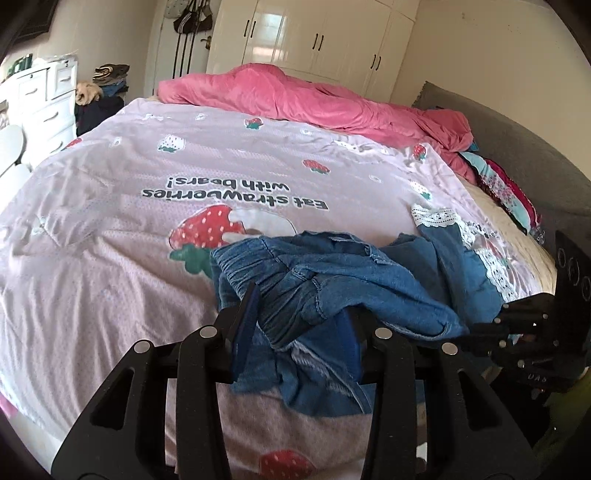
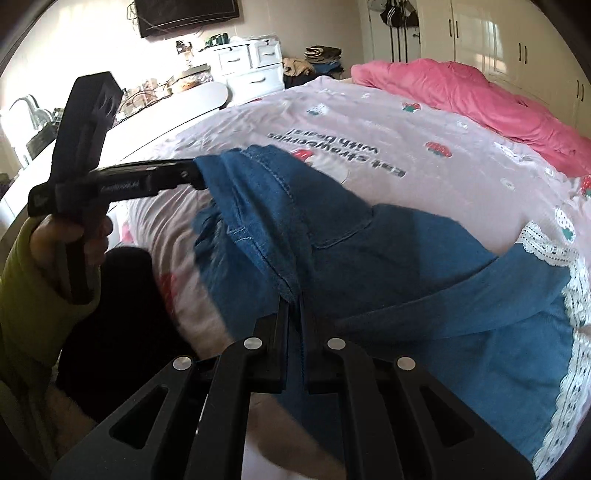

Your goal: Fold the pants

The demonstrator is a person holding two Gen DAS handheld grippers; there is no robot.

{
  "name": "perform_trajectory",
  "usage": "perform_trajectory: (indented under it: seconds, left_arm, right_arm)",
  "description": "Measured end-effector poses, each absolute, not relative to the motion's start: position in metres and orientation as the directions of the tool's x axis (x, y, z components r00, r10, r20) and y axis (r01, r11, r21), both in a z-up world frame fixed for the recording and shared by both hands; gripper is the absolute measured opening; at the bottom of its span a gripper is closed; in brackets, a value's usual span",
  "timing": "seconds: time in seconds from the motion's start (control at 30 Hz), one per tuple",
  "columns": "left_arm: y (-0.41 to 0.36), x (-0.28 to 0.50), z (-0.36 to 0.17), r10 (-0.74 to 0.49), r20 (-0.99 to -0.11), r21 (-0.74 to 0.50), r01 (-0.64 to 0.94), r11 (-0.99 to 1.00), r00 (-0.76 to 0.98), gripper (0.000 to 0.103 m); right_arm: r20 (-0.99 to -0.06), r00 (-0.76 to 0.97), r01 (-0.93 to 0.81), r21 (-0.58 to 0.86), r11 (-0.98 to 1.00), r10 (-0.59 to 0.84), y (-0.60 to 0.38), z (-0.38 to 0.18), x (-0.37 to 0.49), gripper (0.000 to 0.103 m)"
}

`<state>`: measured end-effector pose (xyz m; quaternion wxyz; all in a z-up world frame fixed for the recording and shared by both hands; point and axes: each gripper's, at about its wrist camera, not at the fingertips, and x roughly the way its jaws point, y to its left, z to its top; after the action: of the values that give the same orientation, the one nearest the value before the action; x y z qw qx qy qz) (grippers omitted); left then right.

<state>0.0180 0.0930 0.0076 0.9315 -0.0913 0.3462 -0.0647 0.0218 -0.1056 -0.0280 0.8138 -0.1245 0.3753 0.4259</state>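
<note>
Blue denim pants (image 1: 332,280) with white lace cuffs lie bunched near the front edge of the bed; in the right wrist view the pants (image 2: 388,266) spread toward the right. My left gripper (image 1: 295,317) has denim between its fingers, with a wide gap showing; it also shows in the right wrist view (image 2: 195,177) at the waistband's left corner. My right gripper (image 2: 293,299) is shut on a seam fold of the pants. It shows at the right edge of the left wrist view (image 1: 495,325).
The bed has a pink strawberry quilt (image 1: 184,177), a rumpled pink blanket (image 1: 314,96) at the far side and folded clothes (image 1: 506,192) at the right. A white dresser (image 2: 251,66), a desk and a wardrobe (image 1: 314,33) stand beyond.
</note>
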Motion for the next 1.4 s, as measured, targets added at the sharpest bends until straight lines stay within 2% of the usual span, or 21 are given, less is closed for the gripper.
perform_trajectory:
  seconds: [0.2,0.27,0.33,0.4,0.57,0.63,0.9,1.03,1.13,1.27,1.4]
  left_arm:
    - [0.091,0.004,0.004,-0.161,-0.651,-0.194,0.043,0.98,0.742,0.032]
    - [0.092,0.004,-0.002,-0.147,-0.68,-0.18,0.031,0.983,0.718,0.035]
    - [0.093,0.006,-0.01,-0.141,-0.713,-0.175,0.02,0.984,0.687,0.043]
    - [0.098,0.007,-0.018,-0.148,-0.739,-0.19,0.008,0.982,0.657,0.045]
    - [0.108,-0.008,-0.012,-0.137,-0.733,-0.185,-0.001,0.983,0.666,0.049]
    - [0.11,-0.014,-0.011,-0.121,-0.736,-0.173,-0.012,0.985,0.666,0.053]
    - [0.11,-0.028,0.02,-0.071,-0.701,-0.133,-0.032,0.991,0.71,0.053]
    - [0.085,-0.013,0.023,-0.148,-0.691,-0.149,0.061,0.987,0.707,0.053]
    - [0.069,-0.001,0.011,-0.177,-0.709,-0.152,0.097,0.984,0.682,0.053]
    - [0.059,0.014,-0.016,-0.145,-0.768,-0.119,0.083,0.989,0.624,0.053]
    - [0.063,0.015,-0.023,-0.153,-0.769,-0.131,0.082,0.988,0.621,0.053]
  right_arm:
    - [-0.725,0.328,-0.793,0.137,0.594,0.606,-0.104,-0.037,0.006,0.007]
    - [-0.747,0.312,-0.801,0.126,0.585,0.588,-0.098,-0.046,0.002,0.008]
    - [-0.779,0.304,-0.792,0.114,0.599,0.549,-0.094,-0.059,0.003,0.008]
    - [-0.8,0.29,-0.777,0.124,0.617,0.526,-0.091,-0.072,0.006,0.01]
    - [-0.79,0.264,-0.788,0.154,0.596,0.553,-0.092,-0.069,0.003,0.021]
    - [-0.789,0.257,-0.789,0.163,0.593,0.559,-0.092,-0.069,0.003,0.022]
    - [-0.784,0.215,-0.785,0.216,0.581,0.583,-0.095,-0.07,0.005,0.026]
    - [-0.71,0.223,-0.792,0.267,0.548,0.668,-0.109,-0.042,0.0,0.026]
    - [-0.69,0.305,-0.765,0.232,0.601,0.656,-0.117,-0.03,0.007,0.027]
    - [-0.752,0.328,-0.73,0.184,0.659,0.573,-0.114,-0.048,0.021,0.027]
    - [-0.8,0.293,-0.695,0.198,0.691,0.524,-0.112,-0.076,0.031,0.027]
